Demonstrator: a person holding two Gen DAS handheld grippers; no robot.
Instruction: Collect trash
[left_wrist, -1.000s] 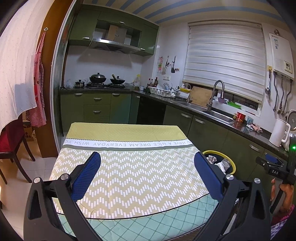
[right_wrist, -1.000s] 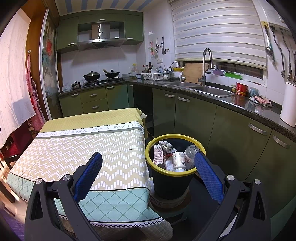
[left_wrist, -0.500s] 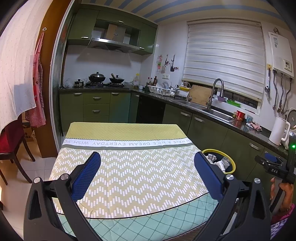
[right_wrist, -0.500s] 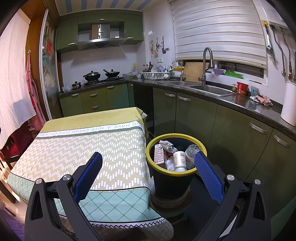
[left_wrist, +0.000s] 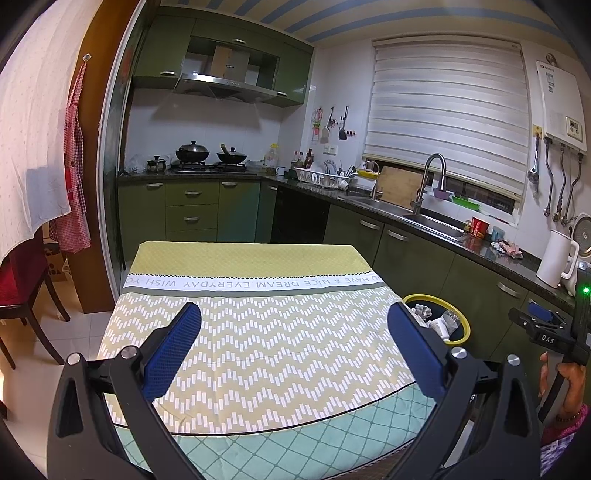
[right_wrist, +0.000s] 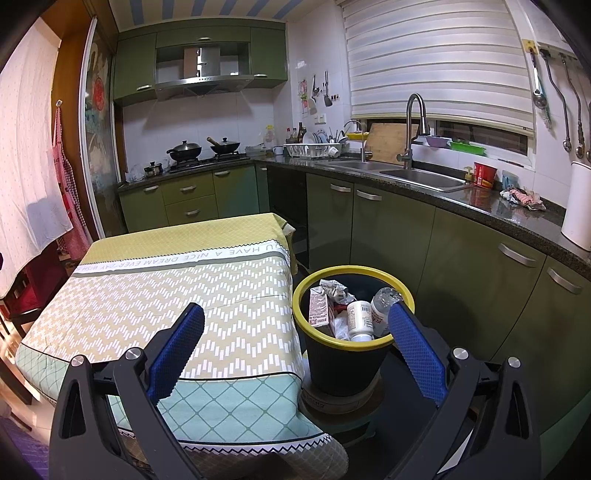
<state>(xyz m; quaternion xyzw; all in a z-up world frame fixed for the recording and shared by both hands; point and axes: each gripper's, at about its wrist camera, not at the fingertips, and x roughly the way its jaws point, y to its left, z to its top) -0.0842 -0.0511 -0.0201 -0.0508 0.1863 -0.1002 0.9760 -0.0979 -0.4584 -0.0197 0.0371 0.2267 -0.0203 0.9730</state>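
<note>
Trash (right_wrist: 356, 314) fills bin (right_wrist: 369, 345) beside tablecloth (right_wrist: 192, 258) reading "NICE DREAM EVERYDAY".

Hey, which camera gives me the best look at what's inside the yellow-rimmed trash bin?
The right wrist view. It looks down into the trash bin, showing a carton, a white bottle and a clear bottle. The left wrist view shows the bin far off beyond the table, partly hidden behind a claw finger.
</note>
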